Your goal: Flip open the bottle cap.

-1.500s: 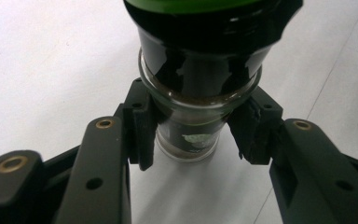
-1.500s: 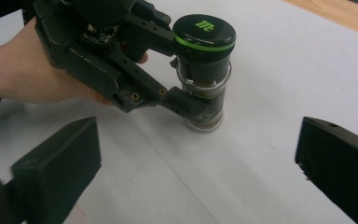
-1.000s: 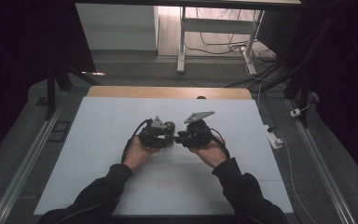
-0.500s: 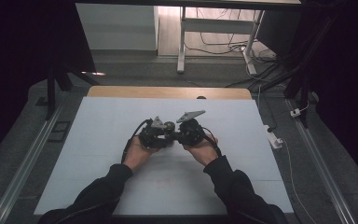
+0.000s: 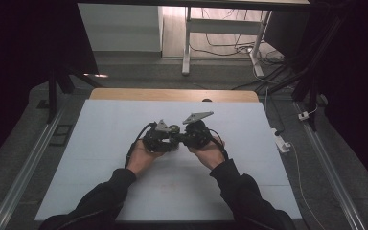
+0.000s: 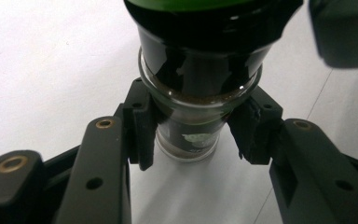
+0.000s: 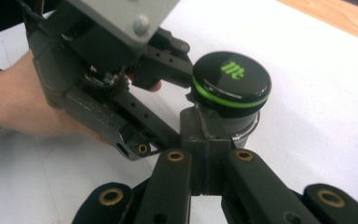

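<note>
From above, one small jar [image 5: 173, 130] sits on the white table [image 5: 100, 158] between two grippers. The left gripper [image 6: 193, 135] clamps its glass body. The right gripper [image 7: 205, 135], jaws pressed together empty, shows the black lid [image 7: 230, 77] with one green ring.

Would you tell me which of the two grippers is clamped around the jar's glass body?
The left gripper: its pads press on either side of the glass jar under the black lid. The right gripper has its jaws shut together beside the jar.
</note>
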Action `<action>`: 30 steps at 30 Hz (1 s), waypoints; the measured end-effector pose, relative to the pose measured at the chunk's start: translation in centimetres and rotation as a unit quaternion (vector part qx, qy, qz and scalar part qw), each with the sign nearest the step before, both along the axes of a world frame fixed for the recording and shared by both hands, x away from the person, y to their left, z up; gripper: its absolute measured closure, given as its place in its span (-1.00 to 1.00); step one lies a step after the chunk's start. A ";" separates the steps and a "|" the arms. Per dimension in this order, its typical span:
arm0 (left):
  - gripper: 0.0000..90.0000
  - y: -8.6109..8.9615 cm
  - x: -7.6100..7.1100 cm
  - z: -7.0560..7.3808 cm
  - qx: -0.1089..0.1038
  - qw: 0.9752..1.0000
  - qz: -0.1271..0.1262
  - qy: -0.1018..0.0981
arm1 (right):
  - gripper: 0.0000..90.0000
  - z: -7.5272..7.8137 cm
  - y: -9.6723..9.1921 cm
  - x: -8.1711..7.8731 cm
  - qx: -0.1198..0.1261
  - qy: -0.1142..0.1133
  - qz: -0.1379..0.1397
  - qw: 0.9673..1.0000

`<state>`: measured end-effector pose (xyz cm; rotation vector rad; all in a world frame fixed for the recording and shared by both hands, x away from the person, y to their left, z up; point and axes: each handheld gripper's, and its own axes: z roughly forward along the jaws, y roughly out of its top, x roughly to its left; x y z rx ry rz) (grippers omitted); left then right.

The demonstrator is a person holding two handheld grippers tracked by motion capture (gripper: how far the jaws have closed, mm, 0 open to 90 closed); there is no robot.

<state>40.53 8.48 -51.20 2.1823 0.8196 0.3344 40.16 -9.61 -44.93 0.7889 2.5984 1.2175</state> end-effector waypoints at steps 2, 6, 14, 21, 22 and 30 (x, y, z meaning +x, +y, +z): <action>0.20 0.0 0.0 0.0 0.000 1.000 0.000 0.000 | 1.00 0.1 0.0 0.1 0.002 -0.001 -0.002 1.000; 0.20 0.0 0.0 0.0 0.002 1.000 -0.001 -0.001 | 1.00 0.2 0.1 0.3 0.004 0.000 -0.004 1.000; 0.20 0.0 0.0 0.0 0.001 1.000 0.000 0.000 | 1.00 0.7 0.2 0.6 0.008 -0.007 -0.006 1.000; 0.20 0.0 0.0 0.0 -0.001 1.000 0.001 0.000 | 1.00 1.2 0.2 1.2 0.013 -0.012 -0.012 1.000; 0.20 0.0 0.0 -0.1 -0.001 1.000 0.001 -0.001 | 1.00 1.2 0.2 1.3 0.012 -0.013 -0.013 1.000; 0.20 0.0 0.0 -0.1 -0.002 1.000 0.000 0.000 | 1.00 1.4 0.4 2.2 0.019 -0.014 -0.021 0.999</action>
